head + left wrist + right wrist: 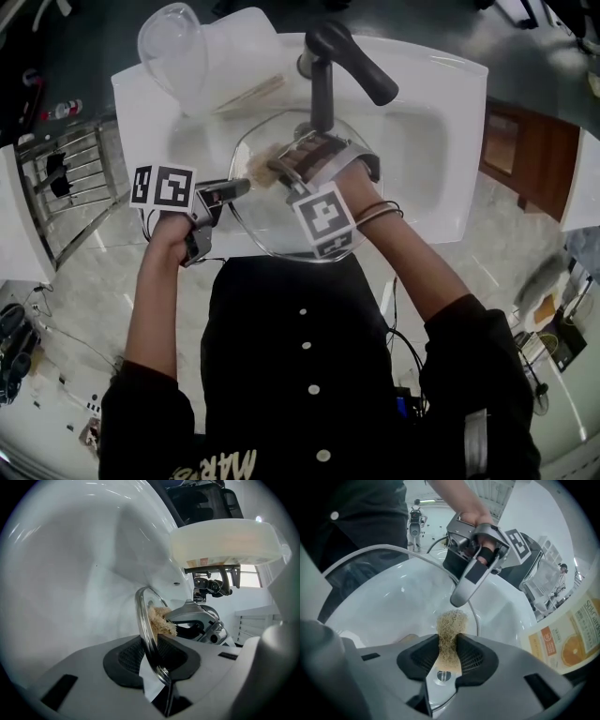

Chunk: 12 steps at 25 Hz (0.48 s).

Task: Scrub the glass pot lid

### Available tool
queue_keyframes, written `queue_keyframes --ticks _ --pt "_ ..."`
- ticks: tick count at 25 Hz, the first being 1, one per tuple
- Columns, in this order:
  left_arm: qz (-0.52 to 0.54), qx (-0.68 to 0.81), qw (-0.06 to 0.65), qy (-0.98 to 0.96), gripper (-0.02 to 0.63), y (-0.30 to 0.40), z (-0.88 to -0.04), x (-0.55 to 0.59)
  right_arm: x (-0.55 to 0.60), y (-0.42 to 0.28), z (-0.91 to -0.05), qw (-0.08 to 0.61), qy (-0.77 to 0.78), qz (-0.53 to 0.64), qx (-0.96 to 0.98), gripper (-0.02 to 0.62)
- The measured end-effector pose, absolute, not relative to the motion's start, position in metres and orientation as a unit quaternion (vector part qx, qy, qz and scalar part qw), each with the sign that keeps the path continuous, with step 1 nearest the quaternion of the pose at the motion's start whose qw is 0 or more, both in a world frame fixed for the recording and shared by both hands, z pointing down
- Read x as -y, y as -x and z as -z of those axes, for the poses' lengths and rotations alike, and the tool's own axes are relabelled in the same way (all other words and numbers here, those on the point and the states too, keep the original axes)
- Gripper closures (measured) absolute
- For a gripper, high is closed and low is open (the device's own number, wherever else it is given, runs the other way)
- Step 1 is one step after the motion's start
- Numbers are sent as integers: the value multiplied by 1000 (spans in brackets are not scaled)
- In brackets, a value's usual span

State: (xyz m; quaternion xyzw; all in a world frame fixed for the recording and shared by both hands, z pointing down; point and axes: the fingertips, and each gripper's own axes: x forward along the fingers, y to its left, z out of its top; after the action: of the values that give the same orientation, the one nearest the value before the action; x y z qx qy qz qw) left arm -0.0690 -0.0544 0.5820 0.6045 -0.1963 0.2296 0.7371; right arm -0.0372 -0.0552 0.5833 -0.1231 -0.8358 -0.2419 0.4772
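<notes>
The glass pot lid (255,223) is held tilted over the white sink (427,150). My left gripper (240,187) is shut on its left rim; in the left gripper view the metal-edged rim (142,617) runs edge-on between the dark pads (126,657). My right gripper (277,170) is shut on a tan fibrous scrub pad (262,161) that rests on the lid's upper left part. In the right gripper view the scrub pad (450,629) sticks out between the pads (471,654) against the glass (384,592), just below the left gripper (461,596).
A dark faucet (339,58) arches over the basin behind the lid. A clear plastic container (173,42) stands at the sink's back left corner. A metal rack (66,178) is at the left. An orange-labelled bottle (562,641) stands at the right.
</notes>
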Motion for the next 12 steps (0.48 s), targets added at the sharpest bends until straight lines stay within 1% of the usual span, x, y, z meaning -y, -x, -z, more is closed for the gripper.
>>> queue_keyframes --ticks 12 --pt "-227 200 736 -605 500 67 -581 56 20 -48 -579 524 212 236 790 469"
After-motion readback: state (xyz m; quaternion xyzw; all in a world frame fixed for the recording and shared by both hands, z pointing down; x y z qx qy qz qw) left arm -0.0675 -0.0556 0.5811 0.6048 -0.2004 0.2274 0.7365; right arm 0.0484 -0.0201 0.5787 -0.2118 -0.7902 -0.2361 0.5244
